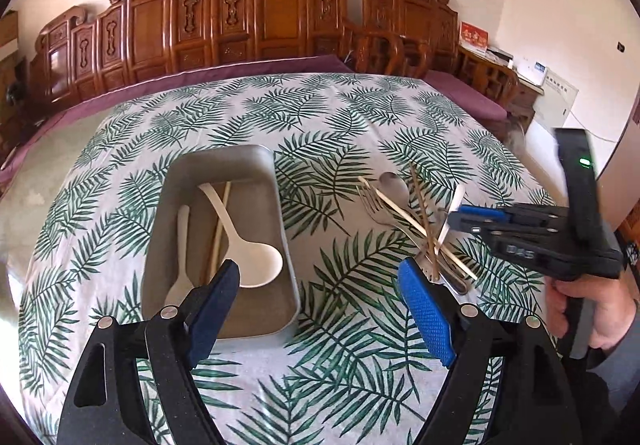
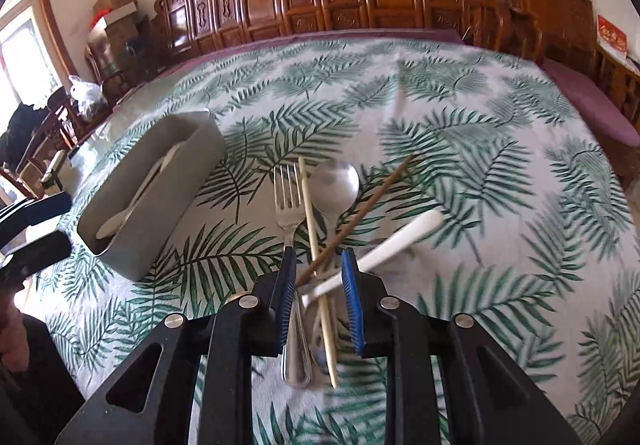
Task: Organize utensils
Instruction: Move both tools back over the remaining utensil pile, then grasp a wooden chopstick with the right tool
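Observation:
A grey tray (image 1: pixel 224 165) lies on the leaf-print cloth and holds a large white spoon (image 1: pixel 248 257), a small white spoon (image 1: pixel 180 269) and a pale chopstick (image 1: pixel 220 229). My left gripper (image 1: pixel 320 309) hangs wide open over the tray's near right corner, with nothing held. To the right is a loose pile: a metal fork (image 2: pixel 288 205), a metal spoon (image 2: pixel 336 185), a pale chopstick (image 2: pixel 308 205), a brown chopstick (image 2: pixel 372 201) and a white spoon handle (image 2: pixel 400 241). My right gripper (image 2: pixel 319 295) hovers just over the pile's near end. Its jaws stand narrowly apart, and its pads press on nothing.
A carved wooden bench (image 1: pixel 276 5) with a purple cushion (image 1: pixel 464 93) runs along the table's far edge. Boxes and bags (image 2: pixel 116 13) are stacked at the far left. A person's hand (image 1: pixel 592 309) holds the right gripper's handle. The tray (image 2: pixel 160 185) sits left of the pile.

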A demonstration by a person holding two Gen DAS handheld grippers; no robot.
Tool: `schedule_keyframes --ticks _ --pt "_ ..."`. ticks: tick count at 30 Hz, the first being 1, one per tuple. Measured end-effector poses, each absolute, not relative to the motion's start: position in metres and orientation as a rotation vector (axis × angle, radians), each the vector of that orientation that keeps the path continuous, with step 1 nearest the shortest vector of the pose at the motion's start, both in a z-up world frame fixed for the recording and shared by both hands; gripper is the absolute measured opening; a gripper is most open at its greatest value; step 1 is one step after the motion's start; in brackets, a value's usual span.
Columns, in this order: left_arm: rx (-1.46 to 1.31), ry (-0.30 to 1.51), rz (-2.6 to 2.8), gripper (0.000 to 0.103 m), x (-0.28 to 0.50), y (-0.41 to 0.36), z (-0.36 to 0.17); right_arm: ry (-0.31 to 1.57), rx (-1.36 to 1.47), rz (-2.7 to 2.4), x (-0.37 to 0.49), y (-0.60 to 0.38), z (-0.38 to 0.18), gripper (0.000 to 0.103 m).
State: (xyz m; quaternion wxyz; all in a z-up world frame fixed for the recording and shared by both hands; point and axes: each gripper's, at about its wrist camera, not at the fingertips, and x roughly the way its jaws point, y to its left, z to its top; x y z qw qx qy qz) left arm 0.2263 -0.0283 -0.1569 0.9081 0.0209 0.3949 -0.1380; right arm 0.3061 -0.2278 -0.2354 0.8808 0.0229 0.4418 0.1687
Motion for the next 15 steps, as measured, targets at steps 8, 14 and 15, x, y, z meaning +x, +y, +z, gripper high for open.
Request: schedule_keyframes --ticks 8,14,15 --pt "0.069 0.832 -0.297 0.078 0.226 -0.040 -0.166 0.996 0.068 0.267 0.337 -0.220 -0.260 0.025" --pt "0.068 0.836 -0.304 0.078 0.224 -0.041 -0.166 1.014 0.055 0.225 0.335 -0.225 -0.260 0.016" --pt "0.068 0.835 -0.305 0.078 0.224 -0.041 -0.165 1.021 0.056 0.216 0.335 -0.227 -0.261 0.015"
